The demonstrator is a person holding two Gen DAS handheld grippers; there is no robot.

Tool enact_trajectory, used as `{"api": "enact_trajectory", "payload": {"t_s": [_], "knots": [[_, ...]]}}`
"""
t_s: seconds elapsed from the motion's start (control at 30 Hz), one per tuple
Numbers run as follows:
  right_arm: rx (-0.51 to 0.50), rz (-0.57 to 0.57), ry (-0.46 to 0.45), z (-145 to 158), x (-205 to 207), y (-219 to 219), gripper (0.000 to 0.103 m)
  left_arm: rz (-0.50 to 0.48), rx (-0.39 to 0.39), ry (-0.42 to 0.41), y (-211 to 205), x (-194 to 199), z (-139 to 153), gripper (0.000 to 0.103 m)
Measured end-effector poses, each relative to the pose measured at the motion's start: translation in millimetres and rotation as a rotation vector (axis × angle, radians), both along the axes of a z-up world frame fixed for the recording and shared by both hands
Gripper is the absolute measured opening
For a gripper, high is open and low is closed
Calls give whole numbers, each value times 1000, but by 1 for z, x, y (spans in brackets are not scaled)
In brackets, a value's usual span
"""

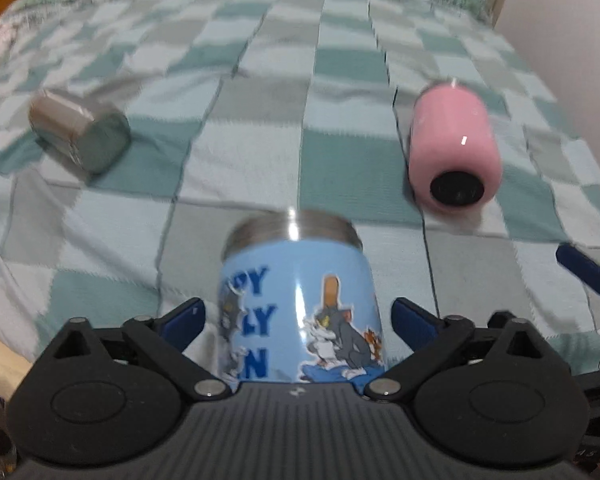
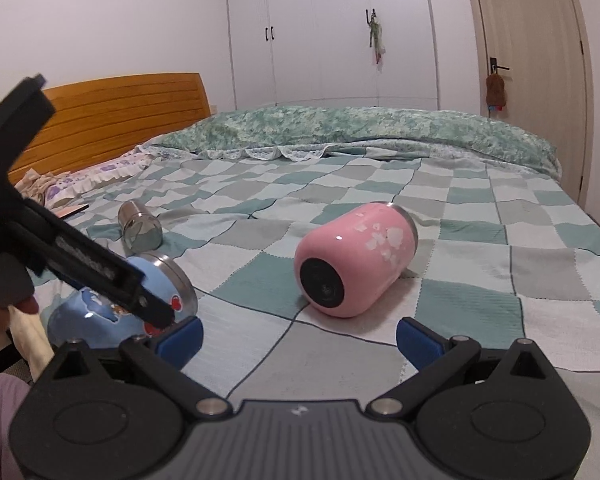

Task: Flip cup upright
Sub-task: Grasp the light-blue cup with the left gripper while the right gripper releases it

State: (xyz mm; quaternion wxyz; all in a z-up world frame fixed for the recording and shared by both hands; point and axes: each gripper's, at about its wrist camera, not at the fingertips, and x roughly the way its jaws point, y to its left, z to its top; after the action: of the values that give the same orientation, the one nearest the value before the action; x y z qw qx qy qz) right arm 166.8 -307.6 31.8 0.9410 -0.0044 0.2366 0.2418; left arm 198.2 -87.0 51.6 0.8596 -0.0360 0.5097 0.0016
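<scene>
Blue cup (image 1: 300, 312) on its side near the front edge of the bed (image 1: 260, 152), steel rim facing away toward the bed's middle. Left gripper (image 1: 298, 320) wide, pads either side of the cup w/ gaps showing, not clamped yet. Right gripper (image 2: 298, 334) wide too, holding nothing, aimed at the pink cup (image 2: 354, 258), which lies on its side mid-bed. Steel cup (image 1: 80, 136) also tipped over, toward the left edge.

Risks, prob.:
- Slick round wall + soft quilt: could roll or squirt out on closing.
- Off-centre grab: could twist during the flip.
- So close to the front edge: a slip could send it off the bed.
- Uneven bedding: may topple once set upright.
</scene>
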Motion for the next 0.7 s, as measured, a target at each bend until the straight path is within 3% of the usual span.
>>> {"api": "enact_trajectory", "payload": {"t_s": [0.03,0.17,0.4,0.53,0.7], "knots": [[2,3,3,-1,2,1,103,12,-1,29,-1,1,-5,85],[26,10,13,-5,3,4,103,41,-5,15,-2,-3,-5,85],[66,-9,9,-8,-6,4,103,-4,4,-59,-5,-16,0,85],[91,-24,-14,-10,-17,2,103,-47,-4,-144,2,-36,11,85],[120,-46,-44,-18,-30,2,103,-76,-22,-308,22,-65,31,84]]}}
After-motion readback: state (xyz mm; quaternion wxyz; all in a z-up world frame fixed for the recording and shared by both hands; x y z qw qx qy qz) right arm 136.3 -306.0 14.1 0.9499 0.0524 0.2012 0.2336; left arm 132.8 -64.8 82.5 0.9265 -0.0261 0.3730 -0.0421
